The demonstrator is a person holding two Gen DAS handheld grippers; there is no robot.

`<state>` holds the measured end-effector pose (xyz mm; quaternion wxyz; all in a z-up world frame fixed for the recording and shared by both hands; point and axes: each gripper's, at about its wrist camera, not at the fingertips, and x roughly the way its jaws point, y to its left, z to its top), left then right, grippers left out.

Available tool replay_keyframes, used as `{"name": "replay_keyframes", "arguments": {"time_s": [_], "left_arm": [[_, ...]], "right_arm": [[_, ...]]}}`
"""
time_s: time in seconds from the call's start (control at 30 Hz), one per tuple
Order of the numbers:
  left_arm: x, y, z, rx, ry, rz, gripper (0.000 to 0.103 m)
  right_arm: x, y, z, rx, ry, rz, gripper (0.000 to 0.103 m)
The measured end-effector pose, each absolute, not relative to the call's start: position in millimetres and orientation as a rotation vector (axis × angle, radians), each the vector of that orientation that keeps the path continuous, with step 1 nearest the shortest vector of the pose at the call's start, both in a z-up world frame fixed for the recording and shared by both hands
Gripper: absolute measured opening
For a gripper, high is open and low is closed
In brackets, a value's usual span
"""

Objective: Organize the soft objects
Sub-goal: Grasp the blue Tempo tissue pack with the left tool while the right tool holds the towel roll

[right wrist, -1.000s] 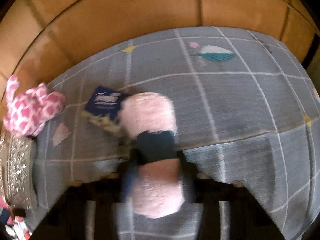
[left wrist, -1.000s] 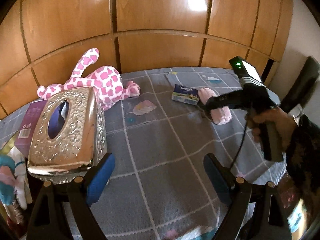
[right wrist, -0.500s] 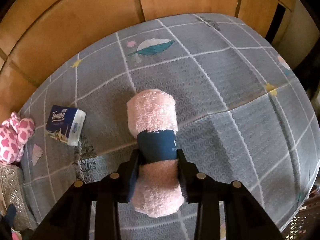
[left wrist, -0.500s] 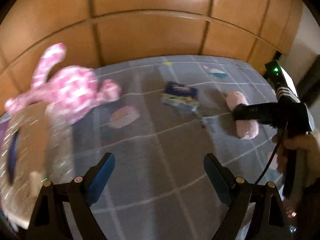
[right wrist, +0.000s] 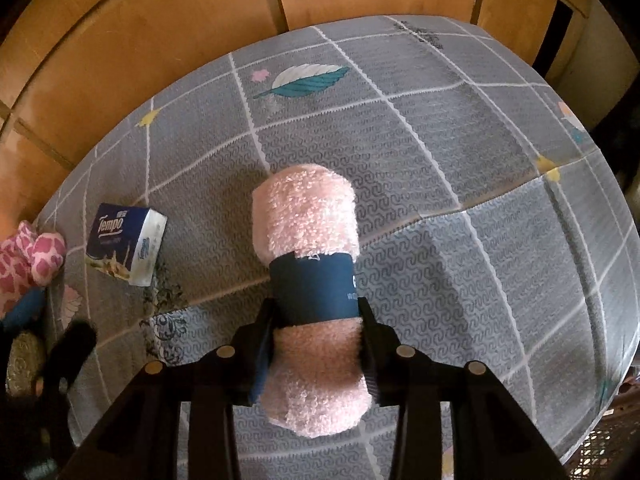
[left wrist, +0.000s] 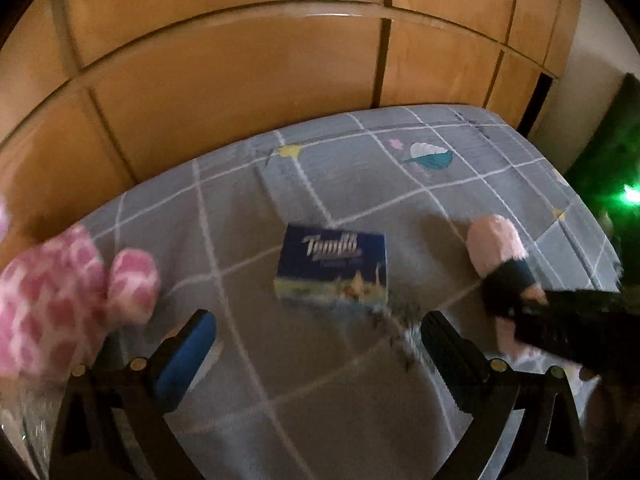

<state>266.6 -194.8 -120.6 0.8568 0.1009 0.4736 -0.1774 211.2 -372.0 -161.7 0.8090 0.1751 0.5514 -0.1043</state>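
The left gripper (left wrist: 316, 344), its jaws just opened wide and empty, hovers short of the Tempo tissue pack (left wrist: 332, 268) lying ahead between its fingers, and should straddle it squarely before closing, while the right gripper (right wrist: 318, 344) clasps the rolled pink towel (right wrist: 308, 224).

- My right gripper (right wrist: 318, 344) clasps a rolled pink terry towel (right wrist: 310, 280) at its dark blue paper band (right wrist: 314, 288).
- A blue-and-white Tempo tissue pack (right wrist: 126, 250) lies left on the grey checked bedcover (right wrist: 460, 220).
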Motion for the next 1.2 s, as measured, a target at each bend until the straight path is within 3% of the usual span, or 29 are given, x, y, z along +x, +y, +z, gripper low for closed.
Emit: {"name": "replay_keyframes", "arguments": {"time_s": [0.4,0.5,0.53,0.7,1.2], "left_arm": [[315.5,-226.8,-145.0,0.337,1.041,-0.339,0.102],[320.9,-227.7,-147.9,0.323,1.047,-0.329,0.085],[321.7,-229.4,-149.7,0.326,1.052,-0.329,0.074],[317.1,-230.6,-147.1,0.332,1.062,-0.378,0.073],[322.9,-130.1,-14.6,0.136,0.854,-0.157,0.073]], "right_arm": [[225.5,-360.9,-166.5,0.337,1.188,-0.230,0.040],[226.4,-352.6,-168.8,0.312,1.188,-0.228,0.043],[226.9,-350.8,-169.0,0.306,1.187,-0.230,0.043],[225.3,-344.0,-170.5,0.297,1.177,-0.234,0.043],[220.5,-331.8,-173.2,0.252,1.158,-0.233,0.043]]}}
